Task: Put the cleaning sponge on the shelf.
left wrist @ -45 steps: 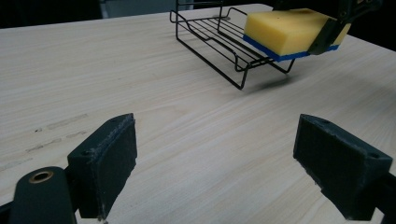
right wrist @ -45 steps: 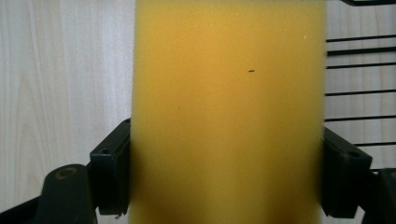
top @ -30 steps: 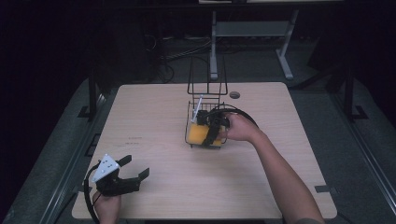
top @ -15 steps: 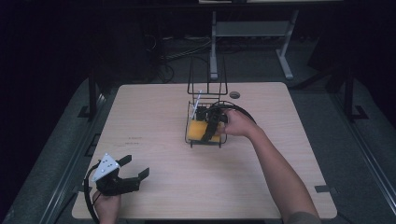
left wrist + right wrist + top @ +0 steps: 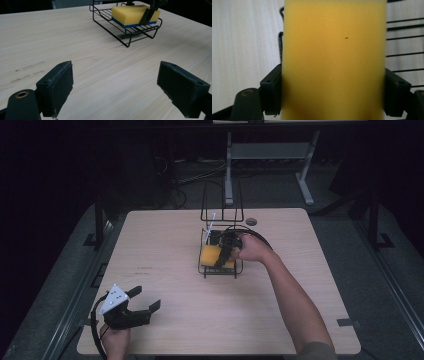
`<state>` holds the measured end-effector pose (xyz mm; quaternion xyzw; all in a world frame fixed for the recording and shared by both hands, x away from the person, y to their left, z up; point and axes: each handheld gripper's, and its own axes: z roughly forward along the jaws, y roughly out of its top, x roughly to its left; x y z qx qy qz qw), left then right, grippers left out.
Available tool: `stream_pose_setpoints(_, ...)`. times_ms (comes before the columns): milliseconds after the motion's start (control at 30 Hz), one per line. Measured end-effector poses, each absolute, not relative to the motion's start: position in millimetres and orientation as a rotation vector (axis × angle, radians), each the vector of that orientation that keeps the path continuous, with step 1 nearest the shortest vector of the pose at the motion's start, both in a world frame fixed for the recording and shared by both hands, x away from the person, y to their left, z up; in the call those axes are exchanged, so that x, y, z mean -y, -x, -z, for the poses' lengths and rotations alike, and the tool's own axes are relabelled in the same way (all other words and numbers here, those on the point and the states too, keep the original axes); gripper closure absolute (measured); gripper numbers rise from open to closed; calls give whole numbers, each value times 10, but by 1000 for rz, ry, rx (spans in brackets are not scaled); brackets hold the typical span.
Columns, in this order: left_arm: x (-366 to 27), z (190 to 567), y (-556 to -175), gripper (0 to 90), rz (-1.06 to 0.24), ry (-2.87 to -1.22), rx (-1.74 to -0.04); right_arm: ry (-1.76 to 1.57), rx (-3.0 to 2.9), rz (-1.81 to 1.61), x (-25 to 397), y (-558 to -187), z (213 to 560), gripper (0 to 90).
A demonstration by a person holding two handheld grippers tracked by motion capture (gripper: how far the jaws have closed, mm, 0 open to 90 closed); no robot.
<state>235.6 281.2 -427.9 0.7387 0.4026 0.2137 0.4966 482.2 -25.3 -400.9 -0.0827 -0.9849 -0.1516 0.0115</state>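
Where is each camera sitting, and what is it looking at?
High view: above the person's side, looking forward and down on the table; both forearms, left gripper and right gripper show.
Left gripper view: rides the left gripper, low over the table, facing the wire rack; its two open fingers show.
Right gripper view: rides the right gripper, facing down on the sponge; its fingers press the sponge's sides.
All three share the sponge in the rack.
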Motion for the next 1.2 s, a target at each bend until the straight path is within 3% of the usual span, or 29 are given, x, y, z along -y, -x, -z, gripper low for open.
stream_pose_setpoints(700, -2829, 4280, -2358, 128, -508, -1779, -979, 288, 3071, 456, 258, -4881, 4146, 177)
stream_pose_setpoints(1200, -2828, 4273, -2349, 128, -511, -1776, -974, 288, 3084, 462, 258, -4849, 4056, 161)
